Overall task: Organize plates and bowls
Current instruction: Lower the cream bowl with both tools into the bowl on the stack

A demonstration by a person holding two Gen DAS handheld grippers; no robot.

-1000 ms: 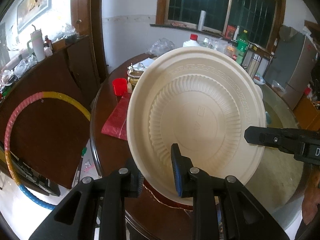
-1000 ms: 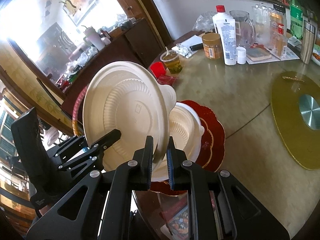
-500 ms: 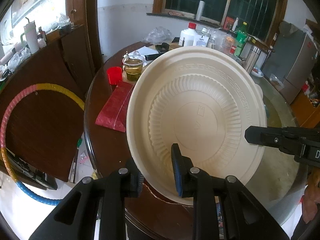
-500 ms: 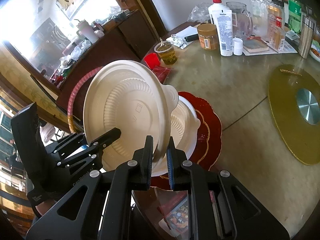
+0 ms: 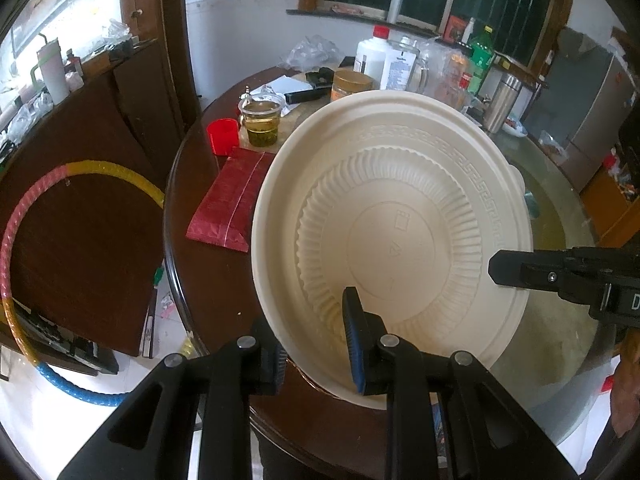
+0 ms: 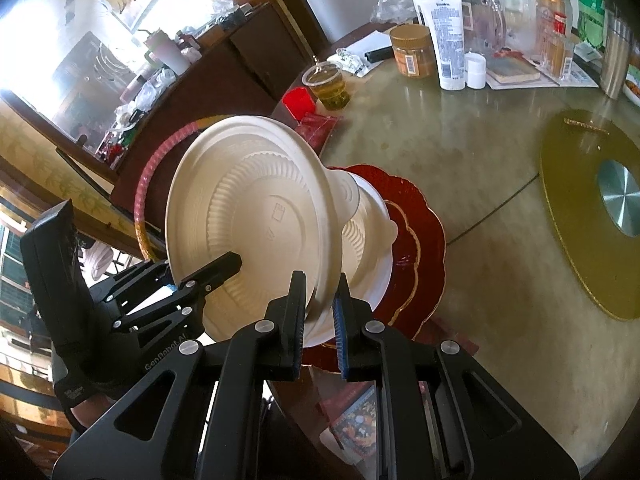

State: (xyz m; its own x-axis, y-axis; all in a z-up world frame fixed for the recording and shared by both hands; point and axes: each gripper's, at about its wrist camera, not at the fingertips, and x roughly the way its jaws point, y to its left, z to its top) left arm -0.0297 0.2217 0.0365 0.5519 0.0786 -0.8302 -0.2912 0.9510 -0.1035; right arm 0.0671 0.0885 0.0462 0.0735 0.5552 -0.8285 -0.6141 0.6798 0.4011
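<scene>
A cream disposable plate is held tilted on edge above the table, its underside toward both cameras; it also shows in the right wrist view. My left gripper straddles its lower rim with the jaws apart. My right gripper is shut on the plate's rim; its finger shows at the plate's right edge. Behind the plate a white bowl sits on red scalloped plates.
The round table carries a red cup, a cup of tea, a red packet, bottles and jars at the back, and a gold turntable to the right. A hoop leans on a cabinet at left.
Both grippers and the plate have shifted slightly over the table, so more of the tabletop shows. The left jaws stay apart and the right grip on the rim is unchanged.
</scene>
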